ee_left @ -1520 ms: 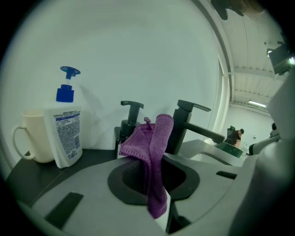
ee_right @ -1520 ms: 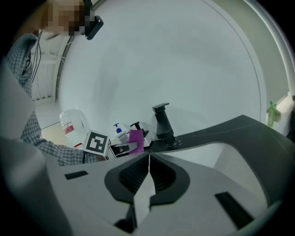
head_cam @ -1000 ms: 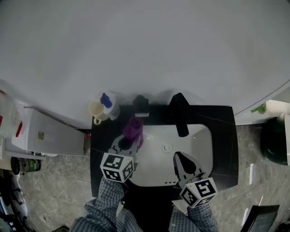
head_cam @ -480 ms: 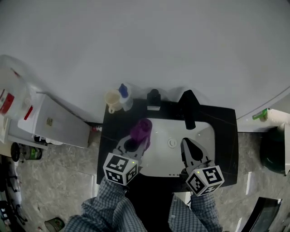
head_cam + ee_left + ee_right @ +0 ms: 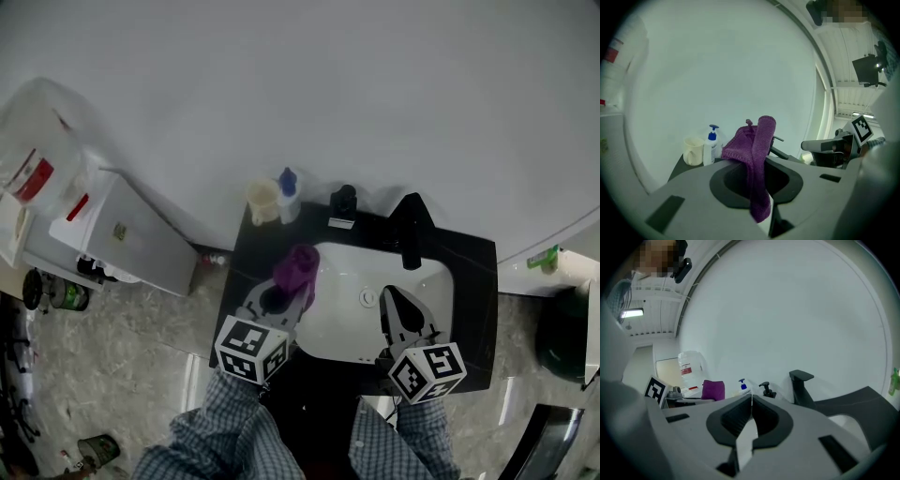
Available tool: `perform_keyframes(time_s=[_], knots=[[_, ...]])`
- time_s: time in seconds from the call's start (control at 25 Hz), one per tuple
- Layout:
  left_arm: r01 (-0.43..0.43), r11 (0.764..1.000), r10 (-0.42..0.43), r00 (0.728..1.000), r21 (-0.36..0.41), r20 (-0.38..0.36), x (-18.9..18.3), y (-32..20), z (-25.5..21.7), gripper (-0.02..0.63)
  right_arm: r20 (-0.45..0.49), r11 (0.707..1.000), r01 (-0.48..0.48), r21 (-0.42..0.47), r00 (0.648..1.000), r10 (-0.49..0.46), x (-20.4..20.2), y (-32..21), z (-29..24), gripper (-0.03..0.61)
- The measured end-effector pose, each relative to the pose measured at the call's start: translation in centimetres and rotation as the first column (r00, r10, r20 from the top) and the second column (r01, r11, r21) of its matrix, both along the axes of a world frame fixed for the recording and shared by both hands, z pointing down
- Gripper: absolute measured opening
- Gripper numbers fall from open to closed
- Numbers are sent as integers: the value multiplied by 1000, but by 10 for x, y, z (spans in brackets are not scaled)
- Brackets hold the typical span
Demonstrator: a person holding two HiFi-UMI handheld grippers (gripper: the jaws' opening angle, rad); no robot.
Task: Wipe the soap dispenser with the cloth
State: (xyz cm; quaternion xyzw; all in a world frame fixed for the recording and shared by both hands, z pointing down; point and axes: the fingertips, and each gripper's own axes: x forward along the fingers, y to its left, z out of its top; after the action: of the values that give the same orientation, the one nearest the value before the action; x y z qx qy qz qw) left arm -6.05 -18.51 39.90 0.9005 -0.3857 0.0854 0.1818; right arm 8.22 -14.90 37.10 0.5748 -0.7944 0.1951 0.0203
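Back edge of counter (image 5: 473,300), left to right — cup (image 5: 263,199), bottle (image 5: 288,192), dispenser (image 5: 343,205), faucet (image 5: 410,236). Sink (image 5: 345,328) sits in the counter, in front of them. Cloth (image 5: 296,267) is in your left gripper (image 5: 281,292) over the sink's left rim; your right gripper (image 5: 389,298) is over its right half.

Purple cloth (image 5: 297,266) pinched in L jaws; black soap dispenser (image 5: 343,205) upright, apart.

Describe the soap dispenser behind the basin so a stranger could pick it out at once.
Find the white basin set in a black counter against the wall. On the counter's back edge, left of the tall black tap, stands the soap dispenser. It is a small, all-black pump bottle, unlike the white bottle with a blue pump and the cream cup further left.
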Motion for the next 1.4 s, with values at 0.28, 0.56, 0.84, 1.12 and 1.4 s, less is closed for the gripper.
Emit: perform_keyframes(time_s=[0.28,0.56,0.84,1.12,1.4], knots=[[10,1000,-10,1000,-12,-17,-23,16,5,57,-11,1000,-12,-4,1000,12,-7,13,2,19],[-17,1000,16,1000,-10,-19,-36,34,12,57,-12,998,-55,-7,998,55,-14,40,8,18],[-64,998,64,998,-5,-26,-37,55,10,57,-25,996,-90,-20,996,89,-20,64,13,18],[-77,997,77,997,10,-24,-37,72,3,57,-15,995,-97,-7,995,97,-23,81,8,18],[-41,999,42,999,30,-20,-36,102,-9,57,-10,998,-51,23,999,52,-24,102,-3,18]])
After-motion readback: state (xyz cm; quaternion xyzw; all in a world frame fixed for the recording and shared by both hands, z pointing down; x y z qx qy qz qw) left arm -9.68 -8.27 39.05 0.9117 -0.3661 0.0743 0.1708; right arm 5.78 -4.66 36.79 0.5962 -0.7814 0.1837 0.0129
